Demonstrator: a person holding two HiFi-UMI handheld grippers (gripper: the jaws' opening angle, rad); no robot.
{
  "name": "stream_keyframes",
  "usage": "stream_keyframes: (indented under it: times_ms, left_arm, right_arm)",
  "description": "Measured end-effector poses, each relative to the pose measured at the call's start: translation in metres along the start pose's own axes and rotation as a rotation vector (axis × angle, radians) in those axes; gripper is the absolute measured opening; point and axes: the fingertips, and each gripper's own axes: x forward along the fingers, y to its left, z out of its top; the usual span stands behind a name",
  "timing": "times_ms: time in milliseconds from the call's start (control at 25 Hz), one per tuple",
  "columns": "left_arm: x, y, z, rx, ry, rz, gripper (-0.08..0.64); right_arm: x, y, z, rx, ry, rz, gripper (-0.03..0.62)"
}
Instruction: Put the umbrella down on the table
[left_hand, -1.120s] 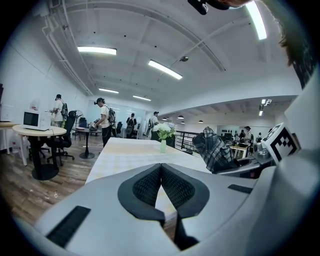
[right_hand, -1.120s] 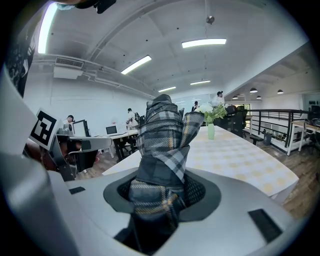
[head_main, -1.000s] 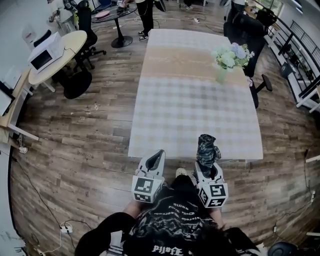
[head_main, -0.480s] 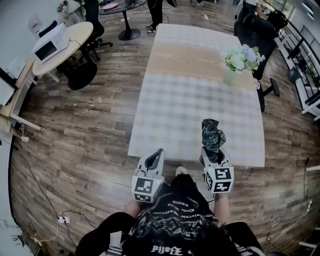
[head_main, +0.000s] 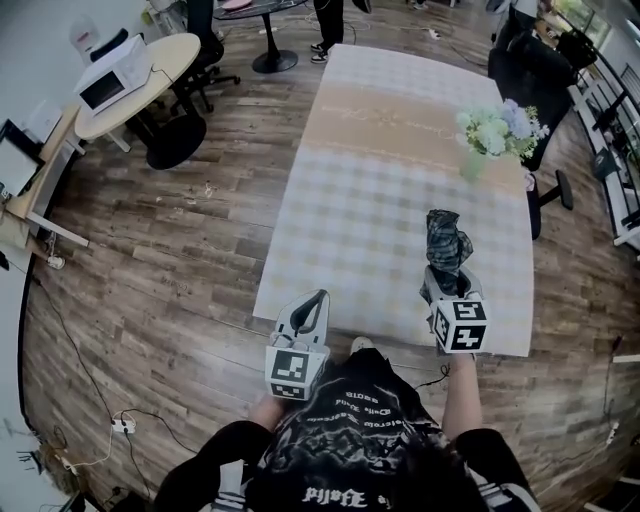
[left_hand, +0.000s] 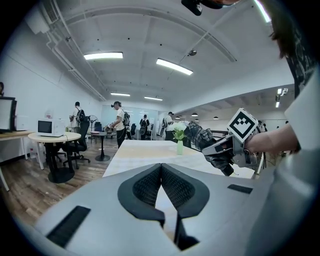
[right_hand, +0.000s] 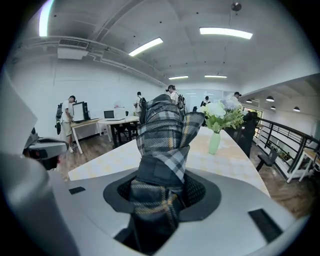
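Observation:
A folded plaid umbrella (head_main: 446, 244) (right_hand: 162, 145) sticks forward out of my right gripper (head_main: 443, 284), whose jaws are shut on it. It hangs over the near right part of the long table (head_main: 380, 190), above the checked cloth. In the left gripper view the umbrella (left_hand: 200, 137) and the right gripper (left_hand: 225, 150) appear at the right. My left gripper (head_main: 312, 312) is at the table's near edge, left of the person's body; its pads (left_hand: 150, 187) meet with nothing between them.
A vase of pale flowers (head_main: 490, 135) stands at the table's far right. A round table with a microwave (head_main: 115, 85) and office chairs are at the far left. A black chair (head_main: 545, 70) and railings are to the right. People stand at the far end.
My right gripper has carried the umbrella forward and to the right, from before the table's near edge to over the table. The left gripper has shifted slightly forward.

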Motion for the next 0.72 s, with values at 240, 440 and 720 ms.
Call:
stream_keyframes:
  times_ms: [240,440,720]
  left_arm:
    - [0.030,-0.038,0.008,0.005,-0.003,0.031,0.020]
    - [0.041,-0.025,0.013,-0.017,-0.009,0.067,0.020]
    - [0.035,-0.001,0.007,-0.035,0.005,0.145,0.020]
  right_arm:
    - [0.027,-0.062,0.002,-0.050,0.077,0.005,0.190]
    - [0.068,-0.078,0.001,-0.065,0.177,0.026,0.190]
    - [0.109,-0.090,-0.017,-0.076,0.297,0.025,0.190]
